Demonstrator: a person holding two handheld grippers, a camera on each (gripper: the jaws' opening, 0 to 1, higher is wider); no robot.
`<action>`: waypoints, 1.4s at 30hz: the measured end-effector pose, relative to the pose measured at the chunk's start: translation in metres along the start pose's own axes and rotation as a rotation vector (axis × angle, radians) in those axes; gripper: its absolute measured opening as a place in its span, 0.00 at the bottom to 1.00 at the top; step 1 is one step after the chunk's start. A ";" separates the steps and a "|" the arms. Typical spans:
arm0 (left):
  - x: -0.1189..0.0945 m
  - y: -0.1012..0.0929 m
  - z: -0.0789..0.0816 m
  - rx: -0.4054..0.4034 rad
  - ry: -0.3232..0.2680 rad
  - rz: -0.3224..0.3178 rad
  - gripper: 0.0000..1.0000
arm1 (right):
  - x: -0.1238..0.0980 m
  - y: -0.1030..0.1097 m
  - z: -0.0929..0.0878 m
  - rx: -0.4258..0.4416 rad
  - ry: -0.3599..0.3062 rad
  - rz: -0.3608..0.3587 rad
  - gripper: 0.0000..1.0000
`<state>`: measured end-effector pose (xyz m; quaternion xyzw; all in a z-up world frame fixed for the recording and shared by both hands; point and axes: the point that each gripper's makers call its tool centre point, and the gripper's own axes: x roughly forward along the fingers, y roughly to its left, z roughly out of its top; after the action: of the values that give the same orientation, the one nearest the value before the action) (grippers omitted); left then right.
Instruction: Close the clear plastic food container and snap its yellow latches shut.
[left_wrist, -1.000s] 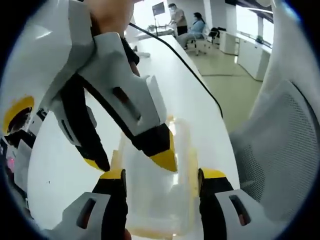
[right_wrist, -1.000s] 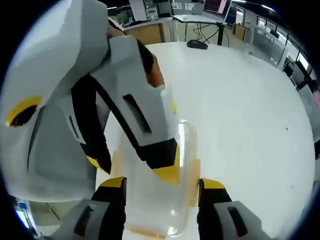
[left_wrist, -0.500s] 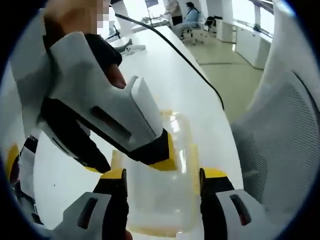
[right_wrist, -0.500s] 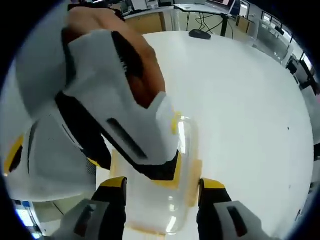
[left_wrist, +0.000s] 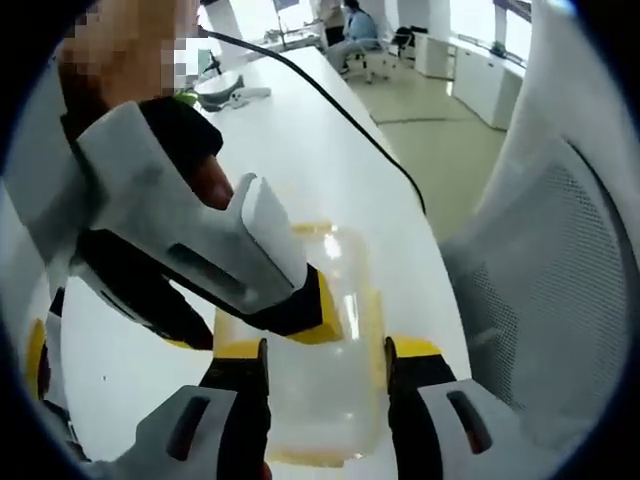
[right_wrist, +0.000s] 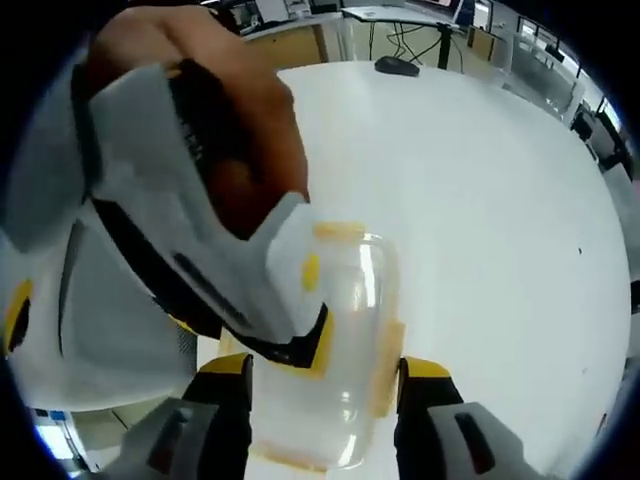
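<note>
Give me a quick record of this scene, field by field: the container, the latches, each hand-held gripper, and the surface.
container: clear plastic food container on the table, between both grippers' jaws
latches: yellow latches along its sides; snapped or not, cannot tell
left hand-held gripper: open, jaws straddling the container
right hand-held gripper: open, jaws straddling the container
surface: white table
</note>
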<state>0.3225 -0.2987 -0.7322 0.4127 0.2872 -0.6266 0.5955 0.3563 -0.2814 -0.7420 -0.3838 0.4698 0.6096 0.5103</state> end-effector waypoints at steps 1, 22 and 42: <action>0.000 0.000 0.000 0.003 0.008 -0.002 0.44 | 0.000 0.000 0.000 0.001 0.001 0.003 0.56; 0.004 -0.007 -0.002 0.068 0.060 0.037 0.36 | 0.004 -0.002 -0.001 0.010 0.044 0.045 0.50; 0.001 0.000 -0.005 0.089 0.092 0.079 0.36 | 0.007 -0.002 -0.006 0.025 0.052 0.083 0.52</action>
<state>0.3239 -0.2949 -0.7360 0.4784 0.2695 -0.5950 0.5869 0.3566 -0.2852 -0.7503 -0.3735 0.5059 0.6140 0.4769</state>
